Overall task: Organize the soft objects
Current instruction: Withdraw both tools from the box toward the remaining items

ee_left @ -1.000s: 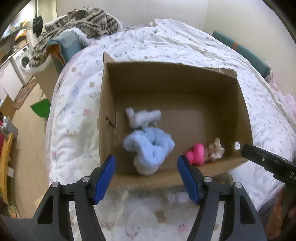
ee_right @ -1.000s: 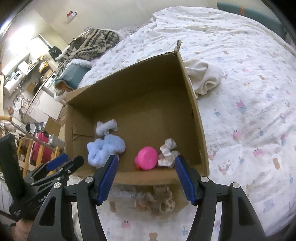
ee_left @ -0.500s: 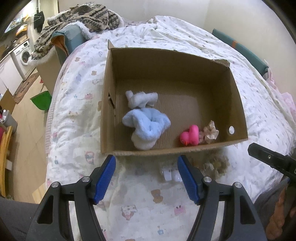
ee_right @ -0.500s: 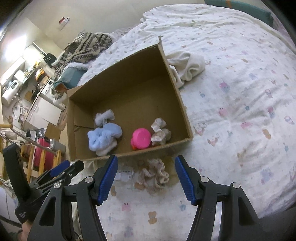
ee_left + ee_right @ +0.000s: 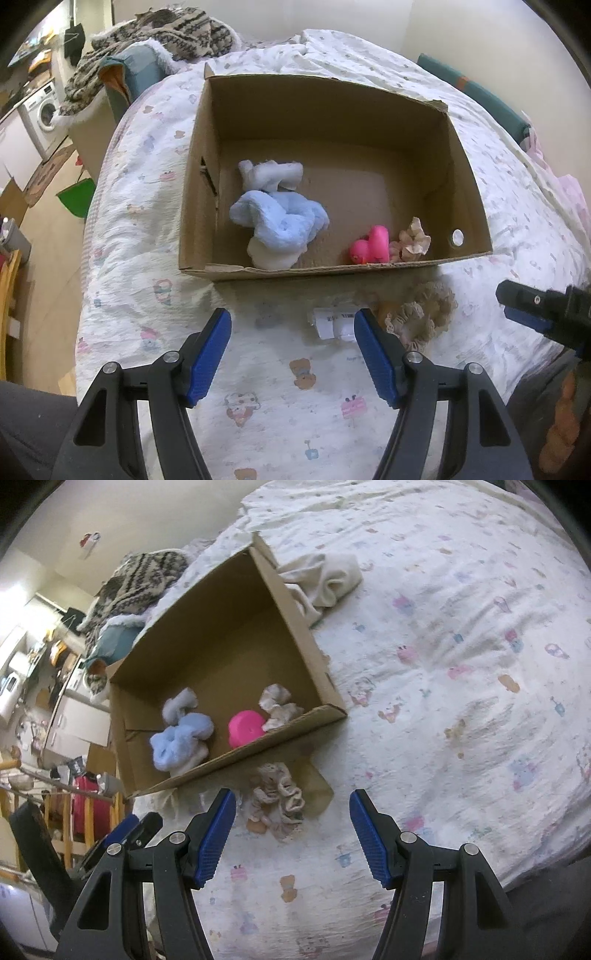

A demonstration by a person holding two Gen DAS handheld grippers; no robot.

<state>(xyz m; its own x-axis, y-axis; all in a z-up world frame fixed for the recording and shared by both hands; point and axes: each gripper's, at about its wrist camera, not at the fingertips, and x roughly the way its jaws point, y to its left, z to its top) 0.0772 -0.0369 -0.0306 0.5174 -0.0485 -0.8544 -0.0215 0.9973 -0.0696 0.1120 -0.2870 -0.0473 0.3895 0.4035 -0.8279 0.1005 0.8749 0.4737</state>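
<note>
An open cardboard box (image 5: 332, 271) (image 5: 280, 602) lies on the bed. Inside it are a fluffy blue soft toy (image 5: 280, 225) (image 5: 181, 738), a pink rubber duck (image 5: 371, 245) (image 5: 244, 728) and a beige scrunchie (image 5: 413, 240) (image 5: 277, 707). In front of the box on the quilt lies a beige frilly scrunchie (image 5: 421, 317) (image 5: 279, 797) and a small white labelled packet (image 5: 332, 323). My left gripper (image 5: 293, 354) is open and empty, short of the box. My right gripper (image 5: 291, 834) is open and empty, just short of the frilly scrunchie.
The bed has a white patterned quilt (image 5: 461, 664). A cream cloth (image 5: 325, 579) lies beyond the box's right wall. A knitted blanket and pillows (image 5: 159, 40) lie at the far left. The bed edge and the floor (image 5: 48, 229) are to the left.
Both grippers have pulled back from the box toward the near edge of the bed. The frilly scrunchie and the packet in front of the box have come into view. Both stay open.
</note>
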